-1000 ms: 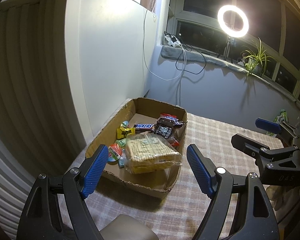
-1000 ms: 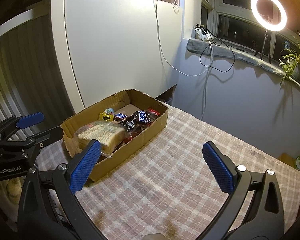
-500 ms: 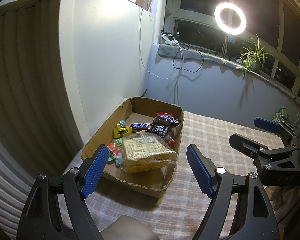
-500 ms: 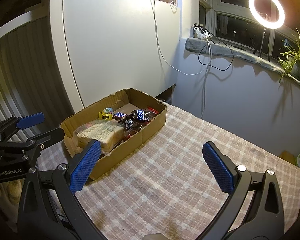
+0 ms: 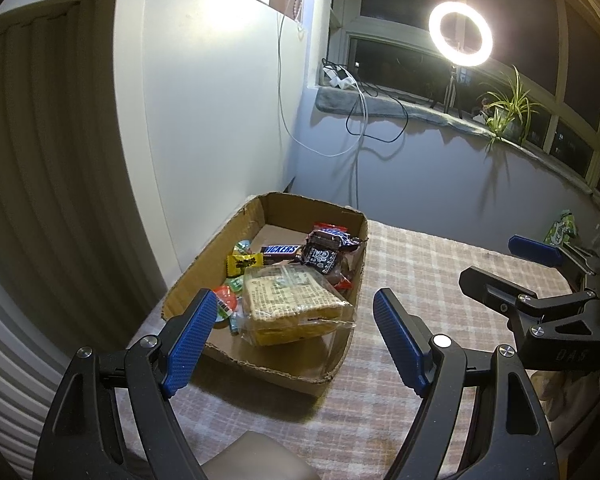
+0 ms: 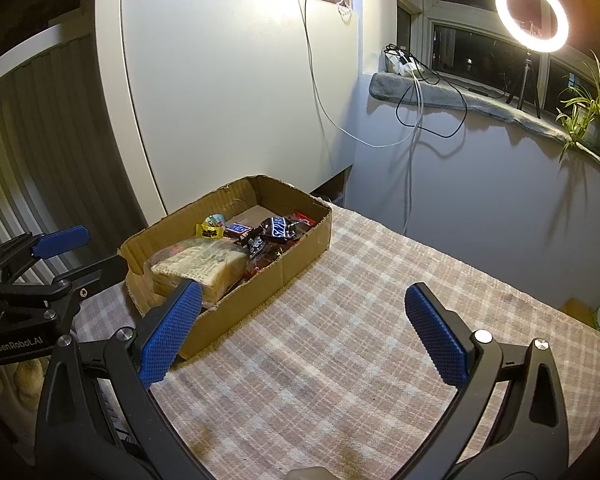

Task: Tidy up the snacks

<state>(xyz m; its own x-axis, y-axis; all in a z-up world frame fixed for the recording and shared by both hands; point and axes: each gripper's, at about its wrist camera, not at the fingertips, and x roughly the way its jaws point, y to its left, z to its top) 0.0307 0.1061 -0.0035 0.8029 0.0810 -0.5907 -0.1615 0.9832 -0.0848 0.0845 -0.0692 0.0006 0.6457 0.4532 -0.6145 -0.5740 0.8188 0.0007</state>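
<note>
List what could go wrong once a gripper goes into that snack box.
1. The bagged sandwich overhangs the cardboard box's torn near wall; a nudge may tip it out.
2. The small candies sit wedged beside it, hard to pinch singly.
3. Both the left gripper and right gripper are open; together they could collide.

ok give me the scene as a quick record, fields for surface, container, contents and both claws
surface: table with checked cloth
container: open cardboard box on the cloth, near the white wall panel
contents: wrapped sandwich at the near end; Snickers bar, yellow candy and dark wrappers behind it
left claw: open, empty, facing the box
right claw: open, empty, over bare cloth beside the box
background: ring light, potted plant on the sill
</note>
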